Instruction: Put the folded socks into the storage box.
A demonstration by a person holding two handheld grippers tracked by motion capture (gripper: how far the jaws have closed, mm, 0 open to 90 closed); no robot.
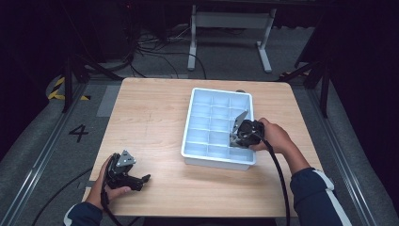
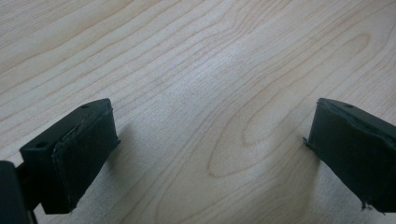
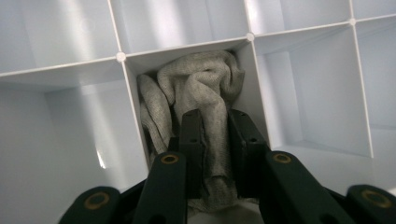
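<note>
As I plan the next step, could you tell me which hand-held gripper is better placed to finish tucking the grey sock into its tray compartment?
Right: the right hand-held gripper already pinches the grey sock inside the white divided tray. The left hand-held gripper rests open on bare table.

left tongs (image 1: 147,178) gaping, right tongs (image 3: 215,140) clamped

The tray (image 1: 219,162) stands on the right half of the table (image 1: 150,117). The right gripper (image 1: 236,134) is inside it, at its right side, with the sock (image 3: 201,93) in one compartment. The left gripper (image 1: 141,180) rests on the table's near left corner, well apart from the tray.
</note>
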